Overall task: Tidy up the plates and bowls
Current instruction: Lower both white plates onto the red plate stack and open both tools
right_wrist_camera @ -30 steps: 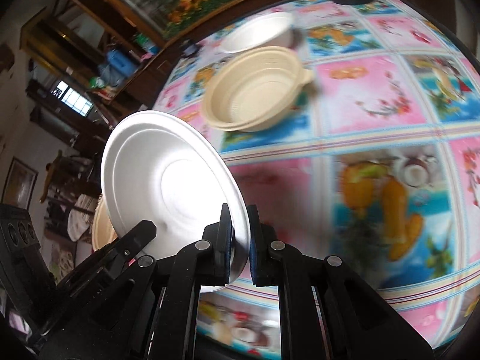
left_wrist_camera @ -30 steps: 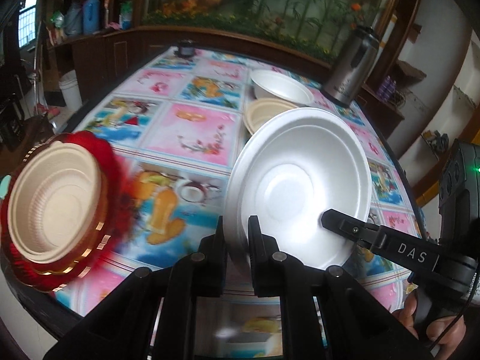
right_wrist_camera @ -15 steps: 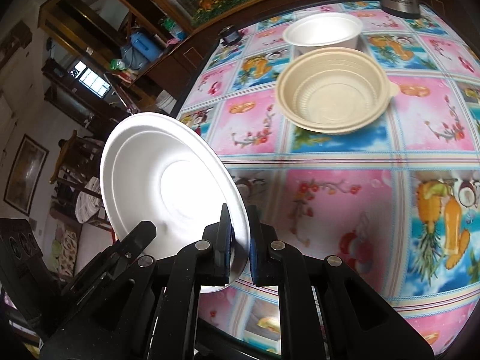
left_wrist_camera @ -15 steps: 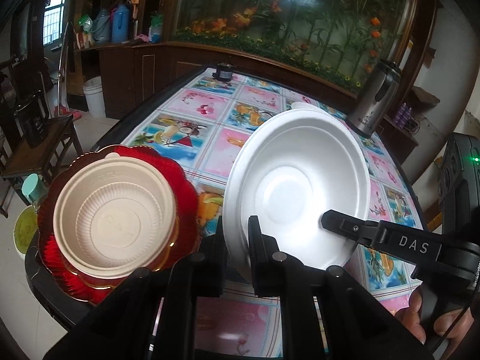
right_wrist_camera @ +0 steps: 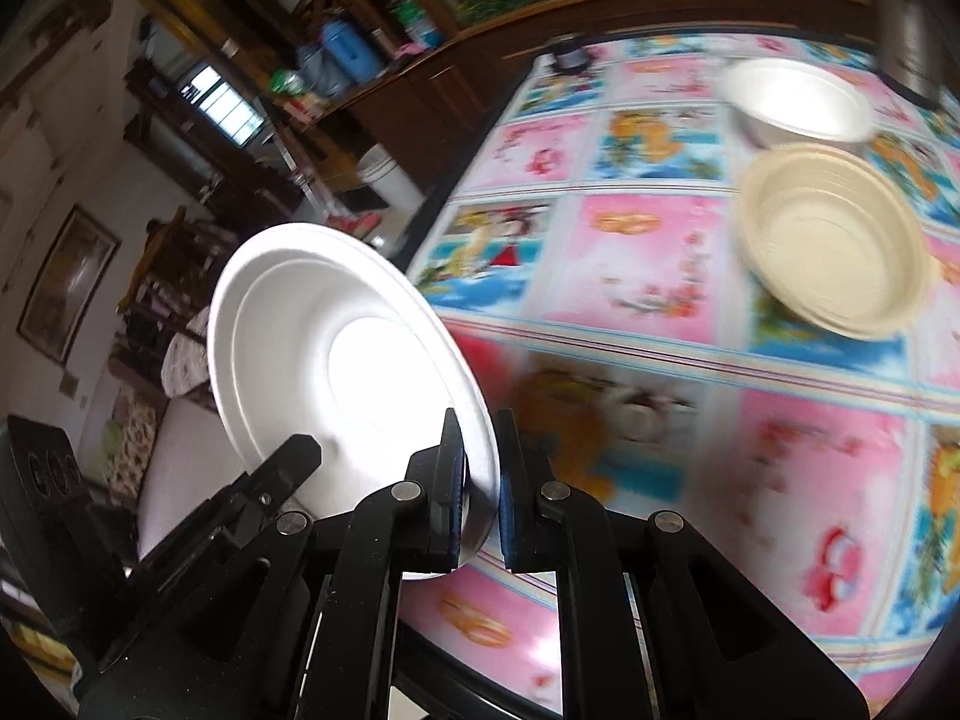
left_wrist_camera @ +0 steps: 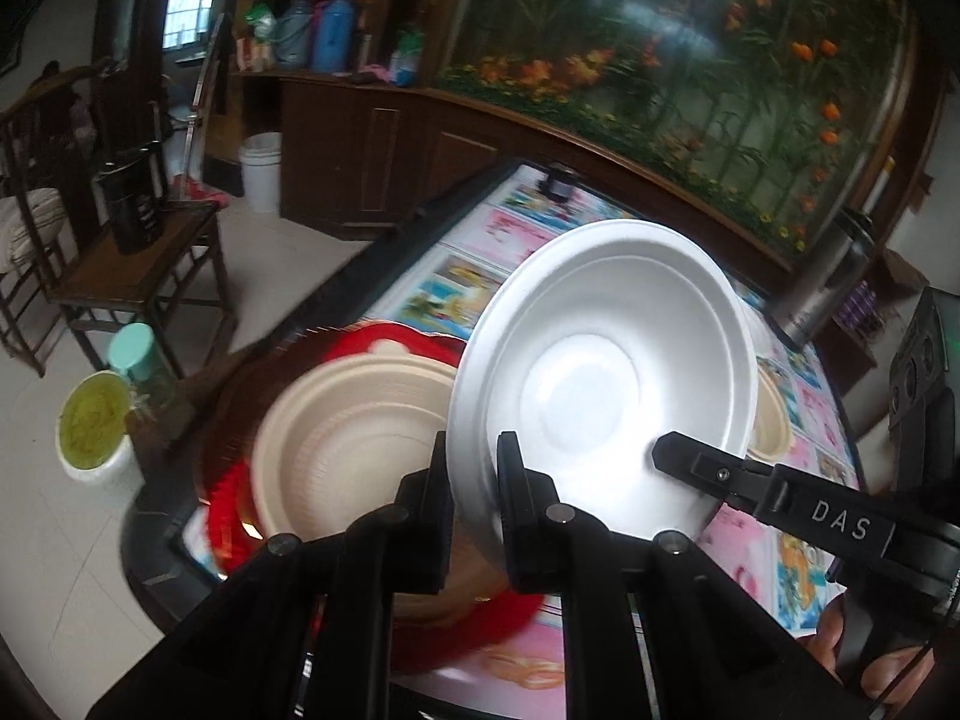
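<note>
Both grippers hold one white foam plate [left_wrist_camera: 606,384], tilted in the air. My left gripper [left_wrist_camera: 474,468] is shut on its near rim. My right gripper [right_wrist_camera: 477,468] is shut on the opposite rim of the same plate [right_wrist_camera: 336,354]; its finger also shows in the left wrist view [left_wrist_camera: 708,468]. Below and left of the plate, a beige bowl [left_wrist_camera: 354,444] sits on a red scalloped plate [left_wrist_camera: 228,510] at the table's corner. A second beige bowl [right_wrist_camera: 834,246] and a white foam bowl [right_wrist_camera: 798,99] stand farther back on the table.
The table [right_wrist_camera: 648,384] has a bright cartoon-print cloth and a dark rim. A steel kettle [left_wrist_camera: 828,282] stands at the far right. A small dark jar [right_wrist_camera: 567,57] sits at the far edge. A wooden chair [left_wrist_camera: 132,264], buckets and cabinets stand on the floor to the left.
Both grippers have carried the white plate left toward the table corner. The beige bowl on the red plate now lies close beneath the white plate's left edge.
</note>
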`<state>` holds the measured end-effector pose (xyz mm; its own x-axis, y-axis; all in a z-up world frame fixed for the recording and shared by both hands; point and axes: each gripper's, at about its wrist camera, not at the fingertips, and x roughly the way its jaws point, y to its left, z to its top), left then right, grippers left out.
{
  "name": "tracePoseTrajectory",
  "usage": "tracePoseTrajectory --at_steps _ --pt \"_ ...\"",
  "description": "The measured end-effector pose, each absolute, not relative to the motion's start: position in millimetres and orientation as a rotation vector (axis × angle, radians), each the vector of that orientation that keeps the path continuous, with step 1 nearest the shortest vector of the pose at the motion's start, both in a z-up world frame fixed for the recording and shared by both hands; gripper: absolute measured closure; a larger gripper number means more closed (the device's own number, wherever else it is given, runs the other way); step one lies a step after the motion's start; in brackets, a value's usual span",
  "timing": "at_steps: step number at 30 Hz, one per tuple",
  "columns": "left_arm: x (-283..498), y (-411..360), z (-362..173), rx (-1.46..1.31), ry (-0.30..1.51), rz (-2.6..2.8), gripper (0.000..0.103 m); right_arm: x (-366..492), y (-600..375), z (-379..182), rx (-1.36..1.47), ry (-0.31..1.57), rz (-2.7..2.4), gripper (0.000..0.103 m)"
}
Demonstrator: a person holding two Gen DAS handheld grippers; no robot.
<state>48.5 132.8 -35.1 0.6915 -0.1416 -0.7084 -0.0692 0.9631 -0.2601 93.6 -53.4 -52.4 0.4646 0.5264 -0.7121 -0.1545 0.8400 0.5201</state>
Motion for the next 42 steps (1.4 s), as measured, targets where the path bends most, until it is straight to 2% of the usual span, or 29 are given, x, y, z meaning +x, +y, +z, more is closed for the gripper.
tracePoseTrajectory --at_steps 9,16,21,25,32,34,42 --pt "59 174 -52 -0.256 0.909 0.061 0.088 113 14 -64 0.342 1.072 0.527 0.094" --pt "64 178 -74 -0.271 1.003 0.049 0.087 115 23 -90 0.329 1.153 0.512 0.094" --pt "61 179 -70 -0.258 0.996 0.071 0.085 116 23 -95 0.317 1.162 0.490 0.093" --pt "58 188 -65 -0.231 0.969 0.135 0.074 116 22 -97 0.305 1.165 0.477 0.093" --pt "52 204 -55 -0.259 0.921 0.181 0.074 113 18 -89 0.226 1.131 0.453 0.091" --pt "52 204 -55 -0.264 0.920 0.185 0.074 114 13 -87 0.263 1.124 0.467 0.087" --pt "53 196 -56 -0.257 0.926 0.174 0.074 114 6 -88 0.359 1.110 0.534 0.086"
